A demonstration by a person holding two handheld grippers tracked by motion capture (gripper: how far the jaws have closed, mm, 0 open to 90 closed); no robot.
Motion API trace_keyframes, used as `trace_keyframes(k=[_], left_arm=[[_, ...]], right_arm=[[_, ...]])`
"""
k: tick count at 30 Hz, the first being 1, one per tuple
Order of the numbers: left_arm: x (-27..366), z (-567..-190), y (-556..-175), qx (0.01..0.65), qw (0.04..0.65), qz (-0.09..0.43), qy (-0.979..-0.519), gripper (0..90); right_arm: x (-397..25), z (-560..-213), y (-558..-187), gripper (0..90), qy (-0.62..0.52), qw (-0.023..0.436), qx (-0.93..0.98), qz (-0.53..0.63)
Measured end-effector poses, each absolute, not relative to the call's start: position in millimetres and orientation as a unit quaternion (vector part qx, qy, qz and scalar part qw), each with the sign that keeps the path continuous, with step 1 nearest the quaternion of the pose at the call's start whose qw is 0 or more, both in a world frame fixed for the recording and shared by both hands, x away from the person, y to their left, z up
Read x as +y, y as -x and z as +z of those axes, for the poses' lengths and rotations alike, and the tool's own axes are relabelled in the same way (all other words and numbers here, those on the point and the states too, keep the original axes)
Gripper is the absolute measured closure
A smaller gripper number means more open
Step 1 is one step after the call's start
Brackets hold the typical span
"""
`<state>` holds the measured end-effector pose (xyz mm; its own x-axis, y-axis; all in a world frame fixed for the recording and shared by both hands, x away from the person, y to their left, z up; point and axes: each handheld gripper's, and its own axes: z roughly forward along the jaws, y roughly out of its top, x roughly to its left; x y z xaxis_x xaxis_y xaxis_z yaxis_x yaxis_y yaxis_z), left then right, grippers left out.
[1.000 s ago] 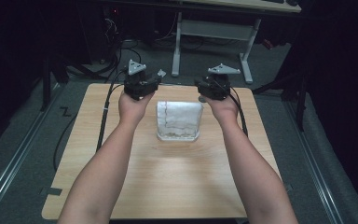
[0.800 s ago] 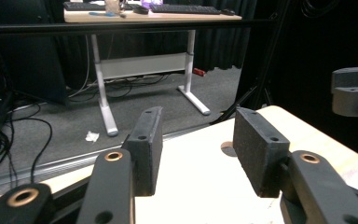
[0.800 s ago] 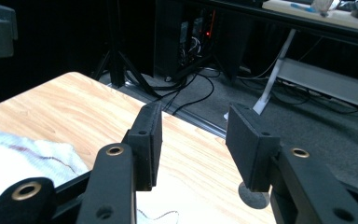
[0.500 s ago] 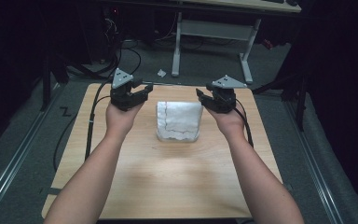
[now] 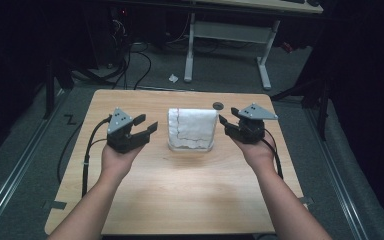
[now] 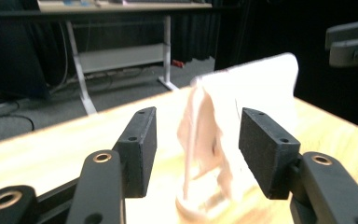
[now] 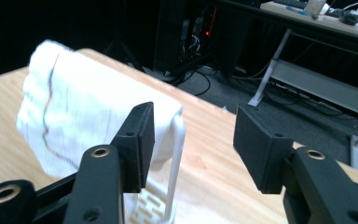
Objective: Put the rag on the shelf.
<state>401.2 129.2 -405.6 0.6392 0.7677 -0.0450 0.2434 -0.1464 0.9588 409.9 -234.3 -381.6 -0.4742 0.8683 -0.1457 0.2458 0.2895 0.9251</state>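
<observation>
left claw [image 5: 146,125]: jaws apart, empty | right claw [image 5: 225,123]: jaws apart, empty

White cloth [image 5: 192,128] draped over white rack [image 5: 190,147], mid-table

High view: fixed above the person's side, looking forward and down; takes in the whole table [image 5: 180,195], both forearms, and floor and desk legs beyond.

Left gripper view: low, near the tabletop, looking along its own jaws at the cloth [image 6: 242,107] close ahead, seen edge-on; the other gripper's [image 6: 352,44] jaws at upper right.

Right gripper view: equally low and close, facing the cloth's broad side from the opposite flank.

Shared by all three: cloth, tabletop, background desk.
</observation>
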Motion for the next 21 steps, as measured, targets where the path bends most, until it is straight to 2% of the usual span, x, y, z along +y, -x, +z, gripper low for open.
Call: trace_keyframes(k=[5,16,21], left_arm=[[136.2,-445.7,-384.1,0.366,0.526,0.207,-0.739,46.4],[137.3,-501.7,-357.0,0.378,0.496,0.144,-0.768,45.6],[133.4,-521.3,-332.4,0.359,0.479,0.132,-0.790,42.9]], right_arm=[[-231.4,-407.9,-393.2,47.2,-0.377,0.327,0.747,0.440],[-221.6,-462.7,-364.7,49.9,-0.393,0.286,0.763,0.426],[-219.5,-492.0,-348.3,43.6,-0.404,0.270,0.765,0.423]])
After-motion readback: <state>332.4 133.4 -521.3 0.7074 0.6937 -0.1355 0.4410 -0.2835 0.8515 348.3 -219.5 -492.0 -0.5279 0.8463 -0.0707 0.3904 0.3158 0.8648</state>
